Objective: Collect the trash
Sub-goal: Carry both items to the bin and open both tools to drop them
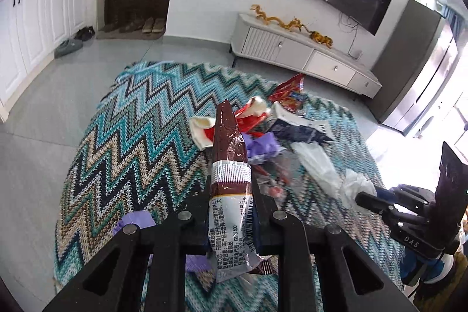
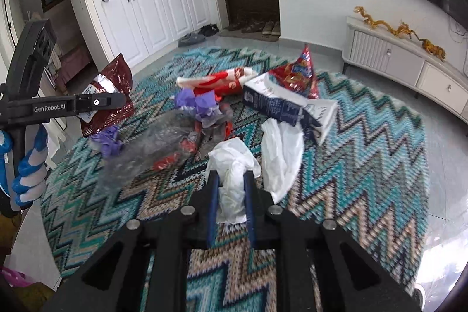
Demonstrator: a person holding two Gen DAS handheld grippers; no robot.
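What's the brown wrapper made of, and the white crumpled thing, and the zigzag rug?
Brown wrapper: likely thin plastic film, glossy; it shines and creases sharply. White crumpled thing: looks like soft tissue paper or thin plastic, matte, with floppy folds; hard to tell which. Zigzag rug: seems woven or knitted yarn, showing little stitch rows.

The left tongs [image 1: 231,189] pinch a brown wrapper [image 1: 229,165] above the zigzag rug [image 1: 131,142]. Beyond lies a litter pile [image 1: 272,130]. At right, the right tongs [image 1: 365,201] clamp white tissue [image 1: 355,184].
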